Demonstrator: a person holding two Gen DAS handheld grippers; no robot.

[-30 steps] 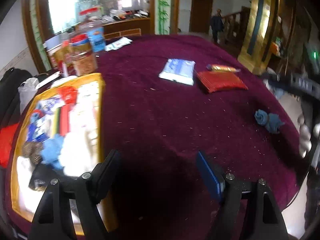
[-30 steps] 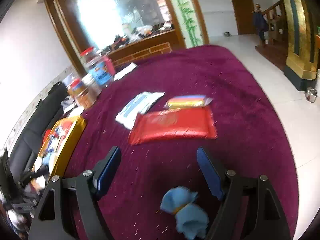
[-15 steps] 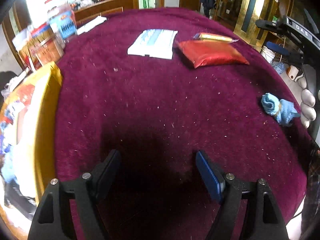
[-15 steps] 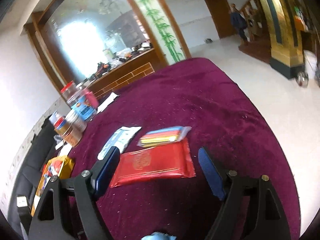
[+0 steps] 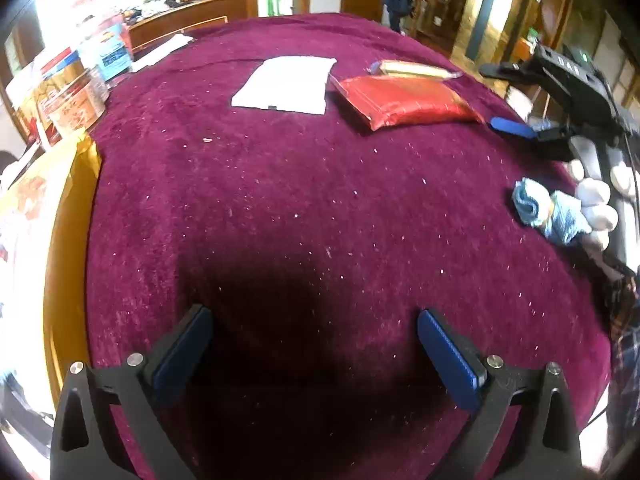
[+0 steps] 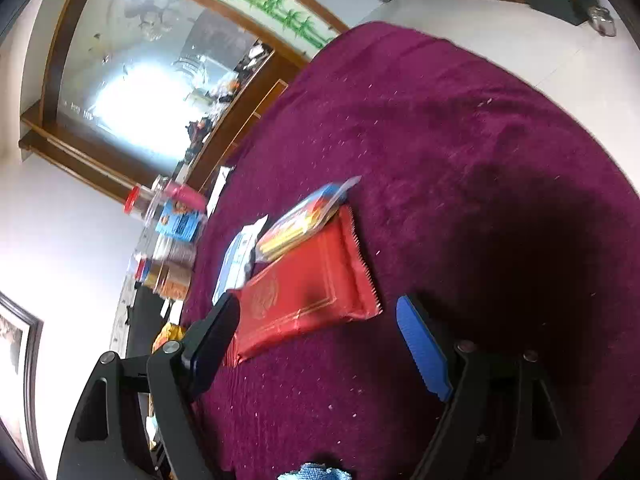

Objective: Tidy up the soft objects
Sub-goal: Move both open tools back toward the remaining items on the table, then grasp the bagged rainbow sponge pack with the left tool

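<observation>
Soft blue cloth [image 5: 550, 212], bundled into a small roll, lay on the maroon tablecloth [image 5: 300, 200] at the right edge of the left wrist view, well to the right of and beyond the left gripper [image 5: 316, 354]. That gripper's jaws had just been opening and stood wide apart over bare, shadowed cloth, with nothing between them. A gloved hand [image 5: 596, 208] sat just right of the blue cloth, seemingly touching it, though the edge distortion made contact hard to judge. Above it, the right gripper [image 5: 516, 128] reached in from the right, one blue pad close to the near right corner of the red packet [image 5: 404, 100]. A white packet [image 5: 286, 84] lay left of the red one, and a yellow-striped packet [image 5: 416, 70] lay just beyond it. Jars [image 5: 76, 92] stood at the far left, with a yellow tray [image 5: 68, 240] along the left edge.

In the right wrist view, which was rolled over, the right gripper [image 6: 318, 344] held its jaws apart, gripping nothing. The red packet [image 6: 308, 292] lay flat just ahead of the fingertips, its near end reaching partly into the gap and next to the left pad. The yellow-striped packet [image 6: 304, 224] overlapped its far edge, and the white packet [image 6: 236, 256] lay to the left of both. The blue cloth [image 6: 316, 472] showed only as a sliver at the bottom edge, nearer than the jaws and outside them. Jars [image 6: 172, 240] stood at the left.
</observation>
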